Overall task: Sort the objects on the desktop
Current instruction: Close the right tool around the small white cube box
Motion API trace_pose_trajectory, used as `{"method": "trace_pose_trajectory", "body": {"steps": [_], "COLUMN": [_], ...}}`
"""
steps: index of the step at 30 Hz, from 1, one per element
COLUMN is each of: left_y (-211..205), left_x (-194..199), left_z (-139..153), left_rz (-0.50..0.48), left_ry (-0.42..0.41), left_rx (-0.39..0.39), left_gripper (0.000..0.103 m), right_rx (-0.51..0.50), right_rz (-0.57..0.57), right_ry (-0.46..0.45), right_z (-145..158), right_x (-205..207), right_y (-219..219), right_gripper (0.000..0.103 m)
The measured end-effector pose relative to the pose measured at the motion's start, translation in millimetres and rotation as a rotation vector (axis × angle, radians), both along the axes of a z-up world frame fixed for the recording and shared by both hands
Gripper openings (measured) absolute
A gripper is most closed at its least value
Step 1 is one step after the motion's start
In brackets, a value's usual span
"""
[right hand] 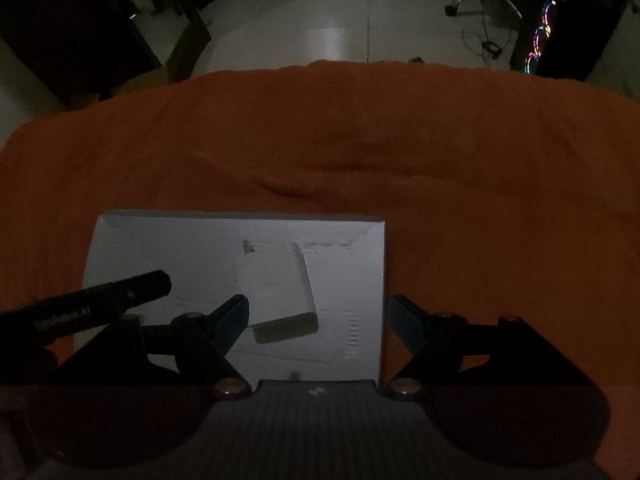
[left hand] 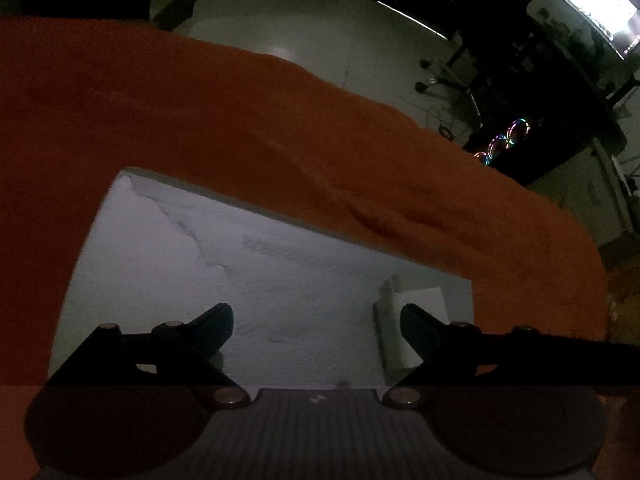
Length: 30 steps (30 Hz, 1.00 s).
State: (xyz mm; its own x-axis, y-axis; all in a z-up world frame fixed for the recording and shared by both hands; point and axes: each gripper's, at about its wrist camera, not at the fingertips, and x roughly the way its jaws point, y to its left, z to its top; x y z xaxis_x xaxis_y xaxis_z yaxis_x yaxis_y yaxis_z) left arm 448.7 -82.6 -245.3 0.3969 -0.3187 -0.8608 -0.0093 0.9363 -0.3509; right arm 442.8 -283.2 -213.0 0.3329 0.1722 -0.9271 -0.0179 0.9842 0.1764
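A white shallow tray (left hand: 240, 264) (right hand: 348, 264) lies on the orange cloth (left hand: 240, 120) (right hand: 480, 200). Inside it rests a small white rectangular block (right hand: 280, 280), which the left wrist view shows at the tray's right end (left hand: 390, 336). My left gripper (left hand: 316, 312) hangs open above the tray, its right finger in front of the block and nothing between the fingers. My right gripper (right hand: 317, 302) is open over the tray's right part, straddling the tray's right edge. The block lies just beyond its left finger, untouched. A black bar of the other gripper (right hand: 120, 296) crosses the tray's left side.
The room is dim. Beyond the cloth's far edge is a pale tiled floor (right hand: 332, 20) with a chair base (left hand: 444, 80), cables, a dark computer case with coloured lights (left hand: 504, 140) and a lit monitor (left hand: 596, 0). Dark furniture (right hand: 72, 32) stands at the far left.
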Motion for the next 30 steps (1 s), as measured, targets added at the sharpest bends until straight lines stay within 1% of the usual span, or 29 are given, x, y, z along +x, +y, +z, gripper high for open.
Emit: {"method": "trace_pose_trajectory", "body": {"steps": [10, 17, 19, 22, 27, 30], "left_y": [-10, -19, -13, 2, 26, 39], "left_x": [6, 8, 11, 16, 18, 17], "left_z": [-12, -21, -22, -21, -20, -20], "left_rz": [0.011, 0.013, 0.029, 0.07, 0.087, 0.092], "left_ry": [0.033, 0.051, 0.058, 0.056, 0.051, 0.046], "left_rx": [0.003, 0.022, 0.022, 0.045, 0.078, 0.098], "left_gripper": [0.09, 0.09, 0.09, 0.09, 0.09, 0.09], "right_rx": [-0.005, 0.003, 0.01, -0.012, -0.034, -0.098], "right_rz": [0.027, 0.018, 0.015, 0.044, 0.109, 0.155], "right_ry": [0.019, 0.044, 0.04, 0.027, 0.011, 0.001], "right_z": [-11, -28, -31, -35, -40, -48], "right_x": [10, 12, 12, 12, 19, 24], "right_y": [3, 7, 10, 21, 48, 67], "right_gripper": [0.08, 0.08, 0.08, 0.08, 0.08, 0.08]}}
